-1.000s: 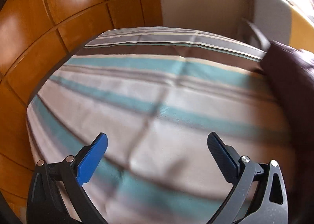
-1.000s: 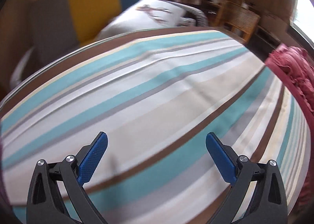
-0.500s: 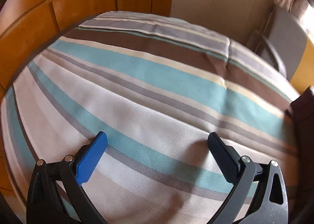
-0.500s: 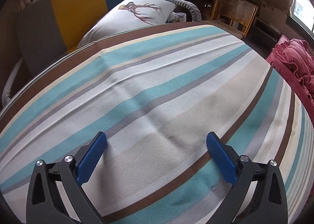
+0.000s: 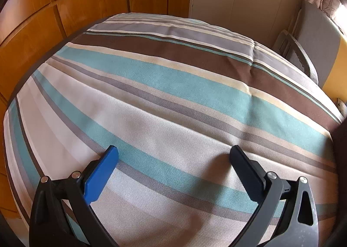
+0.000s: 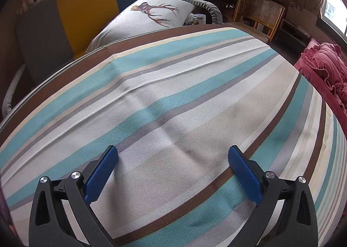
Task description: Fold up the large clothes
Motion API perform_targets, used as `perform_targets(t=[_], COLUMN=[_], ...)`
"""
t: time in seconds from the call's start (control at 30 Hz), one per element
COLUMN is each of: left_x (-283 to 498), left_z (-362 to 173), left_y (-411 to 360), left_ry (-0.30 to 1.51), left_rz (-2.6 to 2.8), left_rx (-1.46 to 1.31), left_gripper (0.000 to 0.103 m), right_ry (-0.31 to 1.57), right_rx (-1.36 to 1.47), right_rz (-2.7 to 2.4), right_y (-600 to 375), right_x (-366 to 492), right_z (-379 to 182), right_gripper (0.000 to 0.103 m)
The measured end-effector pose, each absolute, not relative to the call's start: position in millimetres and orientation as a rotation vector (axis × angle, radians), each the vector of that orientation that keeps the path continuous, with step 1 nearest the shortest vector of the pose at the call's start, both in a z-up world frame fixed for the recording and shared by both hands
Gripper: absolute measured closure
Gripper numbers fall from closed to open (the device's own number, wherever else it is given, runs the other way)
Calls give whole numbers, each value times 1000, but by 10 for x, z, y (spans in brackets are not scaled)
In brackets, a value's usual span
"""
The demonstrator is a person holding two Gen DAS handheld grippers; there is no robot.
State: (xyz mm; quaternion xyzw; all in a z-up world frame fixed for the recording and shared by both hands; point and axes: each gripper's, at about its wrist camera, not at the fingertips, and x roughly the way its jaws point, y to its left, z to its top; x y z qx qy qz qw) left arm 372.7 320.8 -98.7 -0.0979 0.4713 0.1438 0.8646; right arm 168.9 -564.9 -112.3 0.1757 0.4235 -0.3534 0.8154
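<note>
A striped sheet in teal, brown, grey and cream lies spread flat and fills the left wrist view (image 5: 173, 95) and the right wrist view (image 6: 173, 106). My left gripper (image 5: 173, 156) is open and empty, low over the sheet. My right gripper (image 6: 172, 156) is open and empty, low over the sheet too. A dark maroon garment (image 5: 341, 160) shows at the right edge of the left wrist view. A crumpled red garment (image 6: 325, 67) lies at the right edge of the right wrist view.
Wooden panelling (image 5: 65, 8) rises beyond the sheet's left and far edges. A grey, yellow and blue sofa (image 6: 82, 4) with a deer-print cushion (image 6: 149, 15) stands behind the sheet. A cane chair (image 6: 256, 13) and a jar (image 6: 199, 19) stand further back.
Both grippers have swung and steadied over the sheet. The left view turned left, so the maroon garment slid to the right edge. Both grippers stayed open.
</note>
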Motion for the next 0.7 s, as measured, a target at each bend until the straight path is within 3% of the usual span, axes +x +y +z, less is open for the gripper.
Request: perform_targets(t=[0.7], left_x=[3742], left_z=[-986], left_y=[3225], left_ry=[987], left_rz=[301], left_rx=[-206], left_gripper=[2], right_ry=[903], right_rx=[375], right_rz=[-754], right_y=[-5647], right_x=[1689], right_z=[-1121], right_gripper=[3])
